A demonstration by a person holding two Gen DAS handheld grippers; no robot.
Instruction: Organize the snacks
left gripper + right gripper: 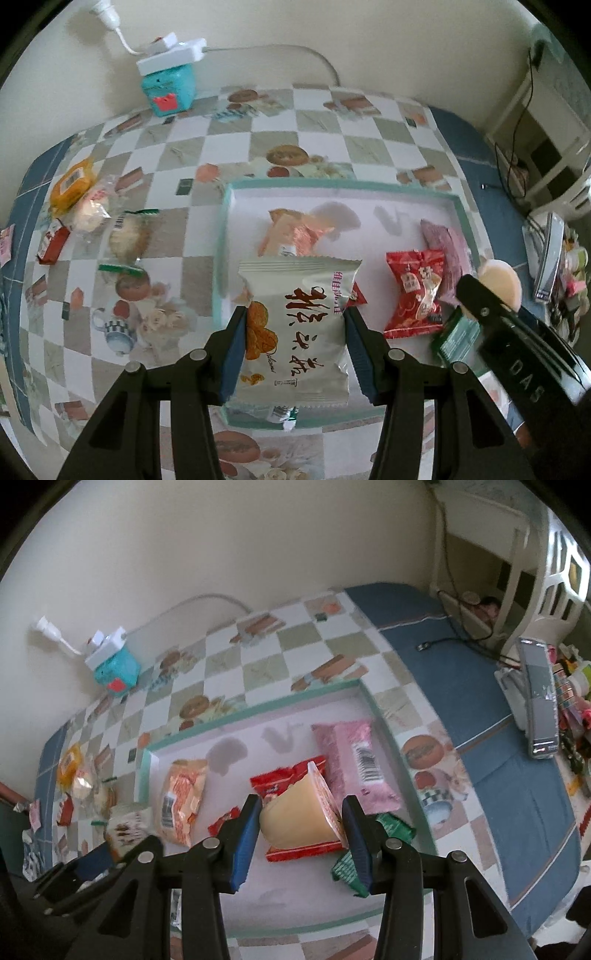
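Left tool (295,328) clamps white packet (295,332); right tool (301,823) clamps jelly cup (299,819), both above tray (388,738).

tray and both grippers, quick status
Left gripper shut on white snack packet, over tray. Right gripper shut on jelly cup, above red packet. Loose snacks remain outside tray.

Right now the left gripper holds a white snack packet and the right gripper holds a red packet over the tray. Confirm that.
Not quite. The right gripper holds a pale yellow jelly cup, not a red packet, as the right wrist view shows. The left gripper does hold the white snack packet over the tray.
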